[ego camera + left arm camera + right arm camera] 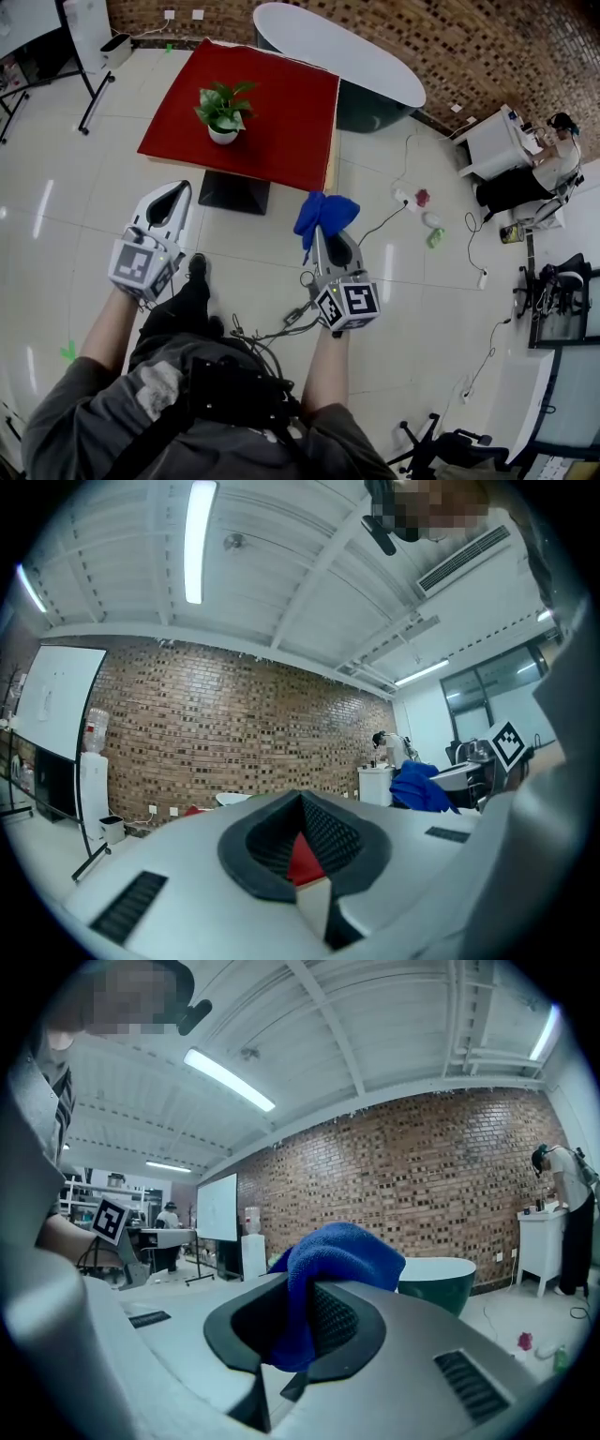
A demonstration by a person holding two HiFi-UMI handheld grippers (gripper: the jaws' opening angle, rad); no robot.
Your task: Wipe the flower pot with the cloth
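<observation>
The flower pot [223,134] is white with a green plant in it and stands on a red table [281,112], well ahead of both grippers. My right gripper [324,228] is shut on a blue cloth [324,214], which bunches up over its jaw tips. In the right gripper view the cloth [335,1258] fills the gap between the jaws. My left gripper [177,192] is held level to the left, shut with nothing in it. In the left gripper view a sliver of the red table [303,860] shows past the closed jaws, and the cloth [422,786] is at the right.
A white oval table on a dark green base [342,47] stands behind the red table. Cables [394,211] and small items lie on the tiled floor at the right. A person [548,169] sits at a desk on the far right. A whiteboard stand [89,56] is at the left.
</observation>
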